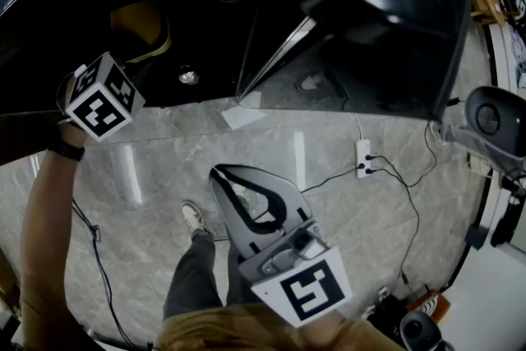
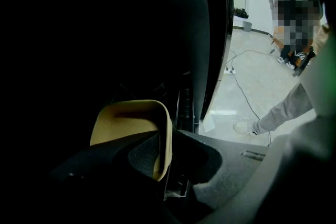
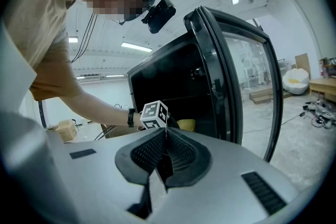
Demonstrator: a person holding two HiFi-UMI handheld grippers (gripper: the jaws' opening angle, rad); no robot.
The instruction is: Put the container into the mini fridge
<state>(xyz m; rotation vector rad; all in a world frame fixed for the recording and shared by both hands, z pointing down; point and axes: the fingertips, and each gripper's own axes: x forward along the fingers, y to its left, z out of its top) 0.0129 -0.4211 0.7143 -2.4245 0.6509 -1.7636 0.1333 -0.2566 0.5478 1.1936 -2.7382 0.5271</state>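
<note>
The yellow container (image 1: pixel 141 27) sits inside the dark mini fridge (image 1: pixel 205 4), whose glass door (image 1: pixel 411 20) stands open to the right. My left gripper (image 2: pixel 167 140) is shut on the container (image 2: pixel 134 120), with its side wall pinched between the jaws. Its marker cube (image 1: pixel 100 98) shows at the fridge opening; the fingertips are lost in the dark in the head view. My right gripper (image 1: pixel 223 174) hangs over the floor in front of the fridge, shut and empty. In the right gripper view the jaws (image 3: pixel 167 138) meet, pointing at the fridge (image 3: pixel 173 76) and the container (image 3: pixel 187 124).
A white power strip (image 1: pixel 362 158) with black cables lies on the marbled floor (image 1: pixel 148 168). A sheet of paper (image 1: pixel 242 116) lies by the fridge's foot. The person's shoe (image 1: pixel 194 218) is below. Dark equipment (image 1: pixel 493 121) stands at the right. A wooden box (image 3: pixel 65 129) sits far left.
</note>
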